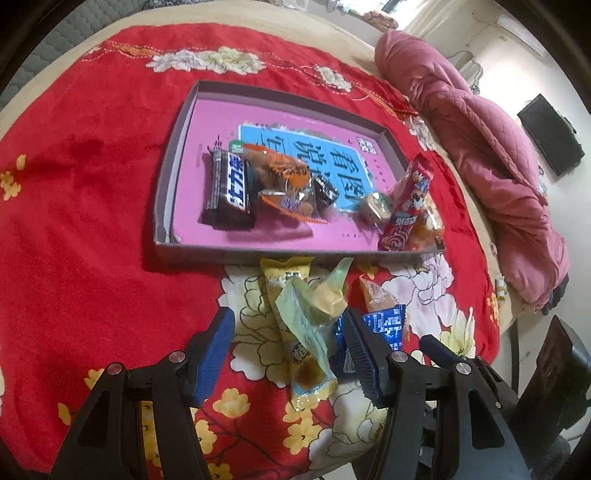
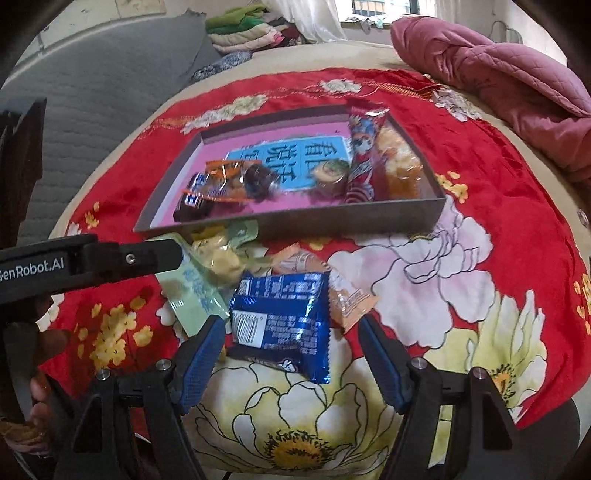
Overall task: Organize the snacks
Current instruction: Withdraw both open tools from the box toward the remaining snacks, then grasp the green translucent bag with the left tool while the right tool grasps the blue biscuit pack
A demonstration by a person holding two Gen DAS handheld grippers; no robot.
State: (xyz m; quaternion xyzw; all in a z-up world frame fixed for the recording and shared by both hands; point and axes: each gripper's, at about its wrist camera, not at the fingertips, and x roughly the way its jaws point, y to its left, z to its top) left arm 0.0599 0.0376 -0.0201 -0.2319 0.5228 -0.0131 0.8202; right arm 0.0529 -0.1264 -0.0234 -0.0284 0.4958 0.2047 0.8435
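A shallow grey box (image 1: 177, 155) (image 2: 369, 218) with a pink floor lies on the red flowered blanket and holds several snacks: a dark chocolate bar (image 1: 229, 192), an orange-wrapped snack (image 1: 284, 181), a round cake (image 1: 375, 206) and a red packet (image 1: 408, 206) (image 2: 364, 155). Loose snacks lie in front of it. My left gripper (image 1: 290, 325) stands open over a pale green packet (image 1: 306, 314) and a yellow packet (image 1: 284, 273). My right gripper (image 2: 291, 330) is open around a blue packet (image 2: 282, 317), pads apart from it. An orange packet (image 2: 347, 295) lies beside it.
A rolled pink quilt (image 1: 480, 147) (image 2: 498, 66) lies at the blanket's right side. A grey mattress (image 2: 92, 103) and folded clothes (image 2: 243, 29) are at the back left. A dark screen (image 1: 550, 133) hangs on the wall. The left gripper's arm (image 2: 85, 262) crosses the right wrist view.
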